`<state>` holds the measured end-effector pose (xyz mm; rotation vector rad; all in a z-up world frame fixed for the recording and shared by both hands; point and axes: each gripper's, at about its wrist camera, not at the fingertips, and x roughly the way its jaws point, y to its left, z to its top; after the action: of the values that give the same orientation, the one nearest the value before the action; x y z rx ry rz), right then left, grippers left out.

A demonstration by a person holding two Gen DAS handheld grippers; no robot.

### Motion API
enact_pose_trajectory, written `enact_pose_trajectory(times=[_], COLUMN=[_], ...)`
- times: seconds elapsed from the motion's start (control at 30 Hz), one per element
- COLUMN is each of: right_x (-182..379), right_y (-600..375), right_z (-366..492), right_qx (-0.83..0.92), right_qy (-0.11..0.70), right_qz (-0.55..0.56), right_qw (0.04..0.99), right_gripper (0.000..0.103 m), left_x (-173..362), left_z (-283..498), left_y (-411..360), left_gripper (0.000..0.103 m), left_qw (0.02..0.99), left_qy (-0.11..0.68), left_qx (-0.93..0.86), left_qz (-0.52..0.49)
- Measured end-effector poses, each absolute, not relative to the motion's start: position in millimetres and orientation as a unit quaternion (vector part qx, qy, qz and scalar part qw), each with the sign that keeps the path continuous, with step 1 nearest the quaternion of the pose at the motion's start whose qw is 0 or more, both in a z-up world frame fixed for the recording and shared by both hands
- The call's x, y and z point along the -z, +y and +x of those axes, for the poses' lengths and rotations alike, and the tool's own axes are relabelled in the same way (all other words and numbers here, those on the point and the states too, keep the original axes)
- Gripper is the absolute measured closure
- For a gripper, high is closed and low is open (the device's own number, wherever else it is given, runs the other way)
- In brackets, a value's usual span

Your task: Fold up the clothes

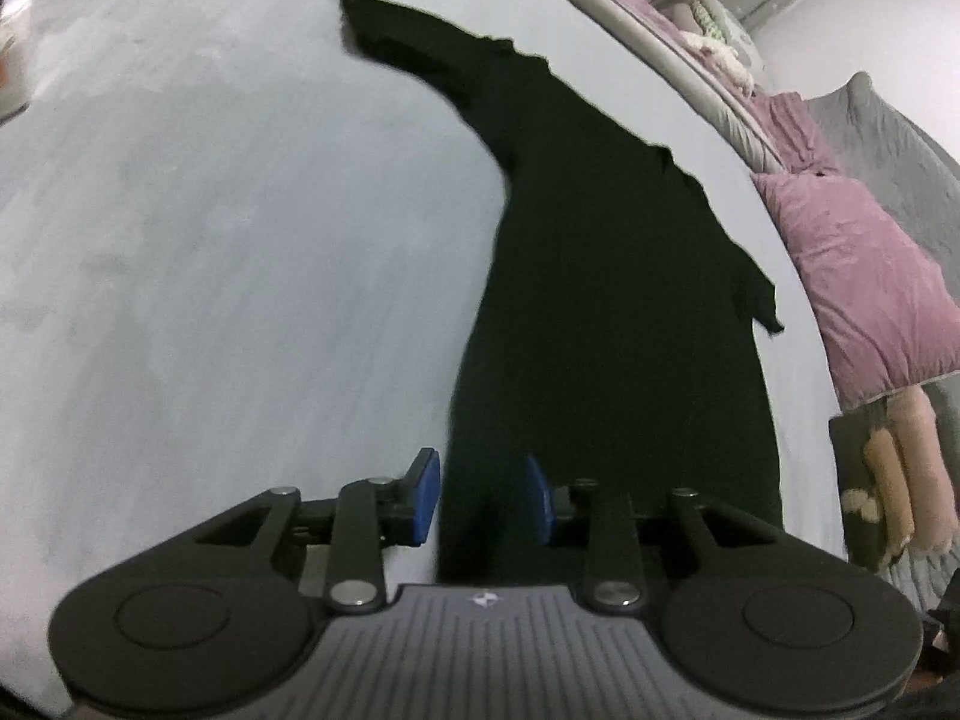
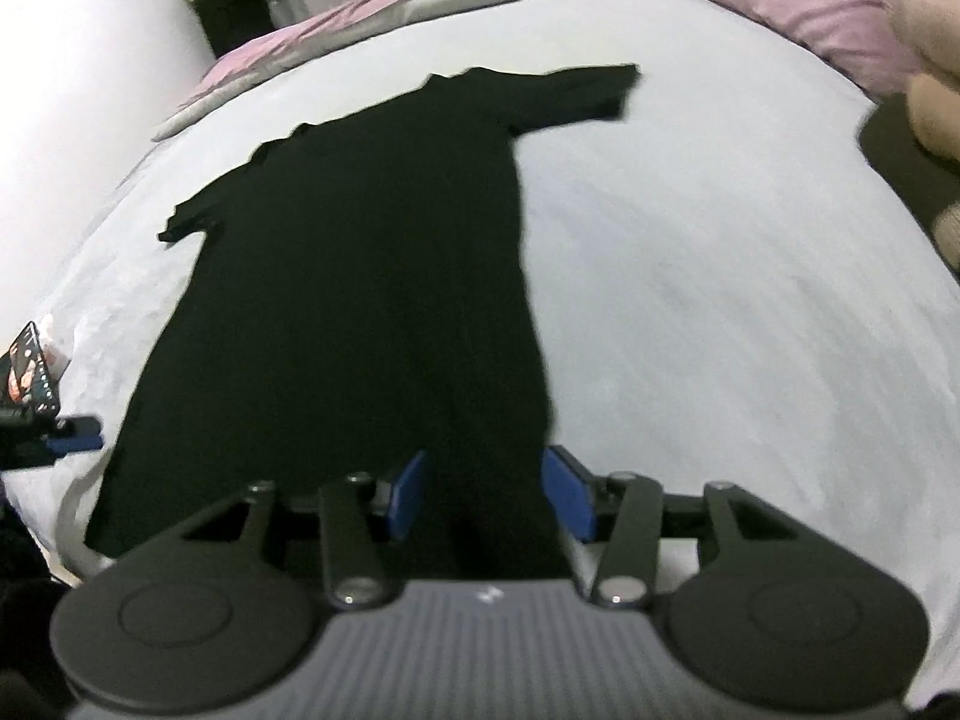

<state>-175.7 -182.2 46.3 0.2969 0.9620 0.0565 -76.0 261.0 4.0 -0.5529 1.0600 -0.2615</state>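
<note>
the black short-sleeved cloth garment lies flat on the pale bedsheet; left gripper and right gripper, fingers apart, straddle its hem corners; uneven pinches could skew a fold.

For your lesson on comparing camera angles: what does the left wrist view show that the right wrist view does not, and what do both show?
Only the left wrist view shows the grey blanket beyond the pink pillow.

Only the right wrist view shows the phone at the bed's left edge, and the left gripper seen from outside.

Both show the black shirt spread flat on the white sheet, sleeves out, with an open gripper at its hem: the left one in the left view, the right gripper in the right.
</note>
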Motion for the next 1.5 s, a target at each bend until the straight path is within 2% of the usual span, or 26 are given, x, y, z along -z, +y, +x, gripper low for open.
enact_pose_trajectory(times=[0.37,0.7,0.73,0.77,0.83,0.87,1.23,1.5], right_x=[-62,-63,-63,-63,-63,-63,-59,-34], right_y=[-127,-50,-41,-32,-13,-4,86,116], right_z=[-109,-38,-30,-23,-9,-2,70,109], right_qx=[-0.104,-0.182,-0.190,-0.198,-0.215,-0.224,-0.294,-0.279], right_qy=[0.449,0.434,0.431,0.428,0.421,0.417,0.380,0.386], right_qz=[0.113,0.074,0.070,0.065,0.054,0.047,-0.031,-0.087], right_qw=[0.880,0.879,0.879,0.879,0.880,0.880,0.877,0.875], right_gripper=[0.058,0.058,0.058,0.058,0.059,0.059,0.070,0.070], left_x=[-16,14,14,14,14,14,12,17], left_z=[-9,23,24,26,29,31,37,42], left_y=[247,265,268,271,273,274,307,313], left_gripper=[0.073,0.072,0.067,0.058,0.045,0.043,0.043,0.043], left_qw=[0.839,0.860,0.862,0.864,0.871,0.870,0.875,0.870], left_qy=[0.460,0.437,0.431,0.425,0.411,0.411,0.382,0.381], left_qx=[0.122,0.030,0.025,0.020,0.013,0.010,-0.063,-0.076], left_qz=[-0.263,-0.263,-0.267,-0.270,-0.271,-0.272,-0.293,-0.303])
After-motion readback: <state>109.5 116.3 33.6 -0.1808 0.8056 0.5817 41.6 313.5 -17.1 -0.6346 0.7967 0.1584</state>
